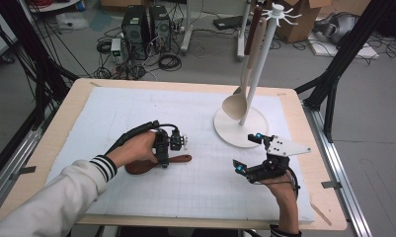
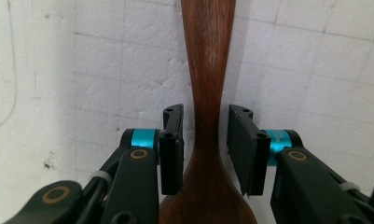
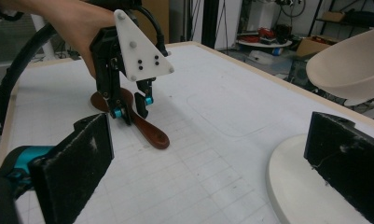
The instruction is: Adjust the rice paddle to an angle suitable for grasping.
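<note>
Lying flat on the white gridded mat (image 1: pixel 136 108), the dark wooden spoon (image 1: pixel 158 163) sits left of the middle of the table, its bowl toward the left under the person's left hand (image 1: pixel 136 148) and its handle end pointing right. The left gripper (image 1: pixel 163 158) comes down on the spoon from above and straddles its narrow neck, just where the handle widens into the bowl. In the left gripper view the spoon (image 2: pixel 208 93) runs straight up between the two black jaws, which stand narrow, one on each side of the neck; thin slivers of mat show between wood and pads (image 2: pixel 173 149), so the pads stand just beside the spoon rather than pressing on it. In the right gripper view the same gripper (image 3: pixel 131 109) stands upright over the spoon (image 3: pixel 142 123), with its white three-cornered plate facing the camera.

The right gripper (image 1: pixel 249 153) is at the right of the mat, near the person's edge, held by the right hand (image 1: pixel 282 190). Its jaws stand wide apart with nothing between them, pointing left and away toward the round white base of the utensil stand (image 1: pixel 240 129). That stand rises at the far right of the mat, and a pale wooden spoon (image 1: pixel 237 101) hangs from it, with a dark-handled utensil (image 1: pixel 252 29) beside it, higher up.
</note>
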The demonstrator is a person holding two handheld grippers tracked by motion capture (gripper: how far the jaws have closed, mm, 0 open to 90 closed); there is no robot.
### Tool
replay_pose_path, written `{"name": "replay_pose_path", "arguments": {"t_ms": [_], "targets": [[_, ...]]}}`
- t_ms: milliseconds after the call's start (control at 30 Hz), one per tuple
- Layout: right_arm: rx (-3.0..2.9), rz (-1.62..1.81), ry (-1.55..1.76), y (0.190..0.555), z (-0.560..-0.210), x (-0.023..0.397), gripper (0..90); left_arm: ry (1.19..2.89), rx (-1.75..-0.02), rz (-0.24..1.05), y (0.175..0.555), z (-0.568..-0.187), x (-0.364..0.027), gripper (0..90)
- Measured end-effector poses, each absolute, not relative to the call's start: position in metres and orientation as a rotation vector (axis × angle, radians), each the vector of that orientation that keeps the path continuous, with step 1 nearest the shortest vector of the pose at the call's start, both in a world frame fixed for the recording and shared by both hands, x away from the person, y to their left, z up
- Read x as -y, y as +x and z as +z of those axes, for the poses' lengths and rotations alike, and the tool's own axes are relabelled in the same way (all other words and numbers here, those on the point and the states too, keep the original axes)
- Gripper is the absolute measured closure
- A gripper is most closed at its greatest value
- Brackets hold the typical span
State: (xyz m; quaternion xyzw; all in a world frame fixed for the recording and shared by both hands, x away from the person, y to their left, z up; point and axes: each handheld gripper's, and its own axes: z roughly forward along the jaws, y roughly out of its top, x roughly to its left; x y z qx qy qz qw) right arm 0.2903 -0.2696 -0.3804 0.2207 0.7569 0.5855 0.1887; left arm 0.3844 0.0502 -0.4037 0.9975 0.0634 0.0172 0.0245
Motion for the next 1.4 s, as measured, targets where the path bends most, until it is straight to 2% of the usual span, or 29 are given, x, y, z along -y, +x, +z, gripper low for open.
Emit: {"name": "replay_pose_path", "arguments": {"t_ms": [1400], "targets": [[-2.136, 1.641, 0.629, 0.2914, -0.3819, 0.2685, 0.3, 3.096, -0.297, 0.013, 0.3866, -0.4036, -0.0485, 77.4]]}}
